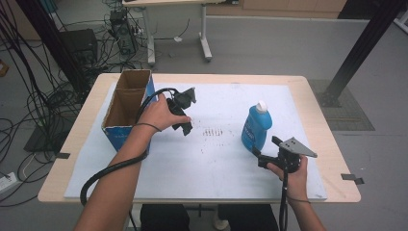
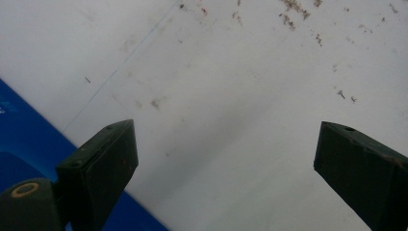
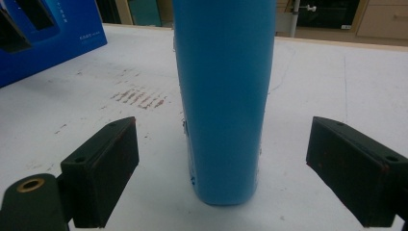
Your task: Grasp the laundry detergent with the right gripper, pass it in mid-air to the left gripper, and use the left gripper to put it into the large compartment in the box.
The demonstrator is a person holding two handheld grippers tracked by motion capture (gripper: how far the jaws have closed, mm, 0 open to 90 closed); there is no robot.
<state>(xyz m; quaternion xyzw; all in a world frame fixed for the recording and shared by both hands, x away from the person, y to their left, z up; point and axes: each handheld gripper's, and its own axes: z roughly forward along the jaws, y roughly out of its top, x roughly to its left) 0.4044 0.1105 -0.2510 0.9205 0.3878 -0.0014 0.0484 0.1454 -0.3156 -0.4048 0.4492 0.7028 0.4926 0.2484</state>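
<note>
While my right gripper [image 3: 219, 178] sits low at the lower right of the high view, jaws wide apart, the blue bottle [image 3: 223, 96] stands upright dead centre between them in the right gripper view, not touched yet. In the high view the bottle [image 1: 256, 127] is right of centre on the white mat [image 1: 216, 173], white cap [image 1: 261, 106] up. Risk as I see it: it's tall and narrow, so if I push fwd off-line one pad hits first and tips it over. Clamping too low near the base could let it pivot once lifted; smooth plastic may slip too. Left gripper [image 1: 185, 115] hangs left of centre beside the cardboard box [image 1: 126, 103], jaws apart w/ nothing between them, just mat below. Box looks open-topped; a swing from that hand could knock its wall.
</note>
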